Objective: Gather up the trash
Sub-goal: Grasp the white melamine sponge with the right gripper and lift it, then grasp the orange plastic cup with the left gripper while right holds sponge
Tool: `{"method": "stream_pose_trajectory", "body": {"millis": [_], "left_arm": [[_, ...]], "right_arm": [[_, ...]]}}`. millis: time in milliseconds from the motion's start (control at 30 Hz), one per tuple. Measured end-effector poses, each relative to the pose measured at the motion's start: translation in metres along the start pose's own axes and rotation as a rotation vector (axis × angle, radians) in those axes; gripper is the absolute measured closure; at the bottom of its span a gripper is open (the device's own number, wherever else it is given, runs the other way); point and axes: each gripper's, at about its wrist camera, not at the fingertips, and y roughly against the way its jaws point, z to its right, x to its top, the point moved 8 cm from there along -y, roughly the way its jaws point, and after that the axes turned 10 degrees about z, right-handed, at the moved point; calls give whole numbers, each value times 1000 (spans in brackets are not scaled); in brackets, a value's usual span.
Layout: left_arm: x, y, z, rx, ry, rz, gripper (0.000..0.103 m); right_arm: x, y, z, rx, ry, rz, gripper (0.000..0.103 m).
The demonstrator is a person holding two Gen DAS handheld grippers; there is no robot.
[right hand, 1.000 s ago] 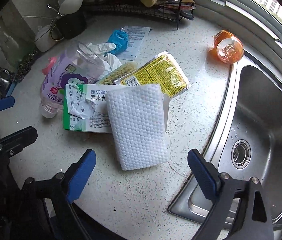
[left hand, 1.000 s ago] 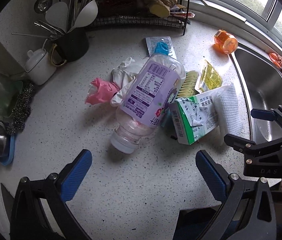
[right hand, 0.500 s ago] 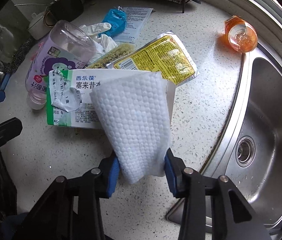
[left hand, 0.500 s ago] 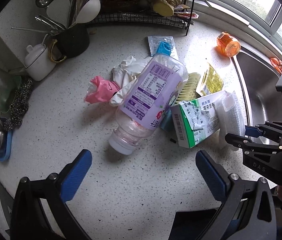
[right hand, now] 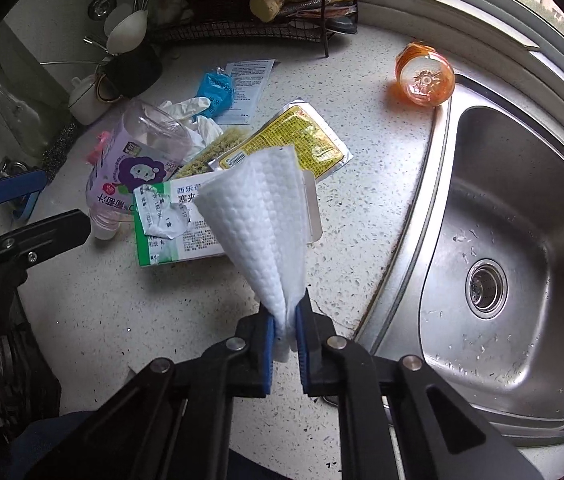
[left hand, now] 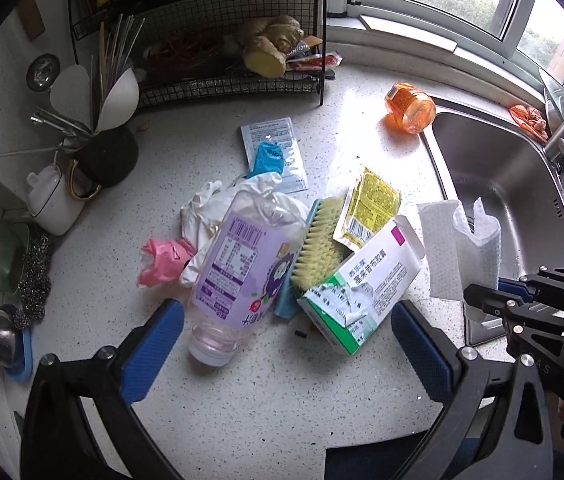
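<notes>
Beside the sink (right hand: 522, 240), the right gripper (right hand: 284, 328) is clamped on the white paper towel (right hand: 261, 220), now pinched into a cone and lifted off the green-and-white carton (right hand: 169, 232) where it lay flat a second ago. Left gripper (left hand: 286, 344) — jaws wide apart, empty — hovers over the purple-labelled bottle (left hand: 237, 268) left of the sink, whose basin holds only water drops.

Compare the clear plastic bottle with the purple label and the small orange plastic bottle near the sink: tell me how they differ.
The clear plastic bottle with the purple label is larger; the small orange plastic bottle is short and squat. The purple-labelled one lies in the trash pile, touching the white gloves and scrubbing brush; the orange one lies alone by the steel sink. One is colourless, the other tinted orange. Both lie on their sides on the speckled counter.
</notes>
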Motion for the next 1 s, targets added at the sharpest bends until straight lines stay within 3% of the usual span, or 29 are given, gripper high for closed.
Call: {"method": "stream_pose_trajectory", "body": {"millis": [300,667,1000], "left_arm": [[72,-37,38,-77,-131,18,0],[153,-106,115,-250,-171,-40,0],[190,-165,166,-336,-598,-31,0]], "right_arm": [[19,20,47,-74,-134,83,94],[48,26,104,-157,-315,131,94],[57,9,142,-172,-414,94,94]]}}
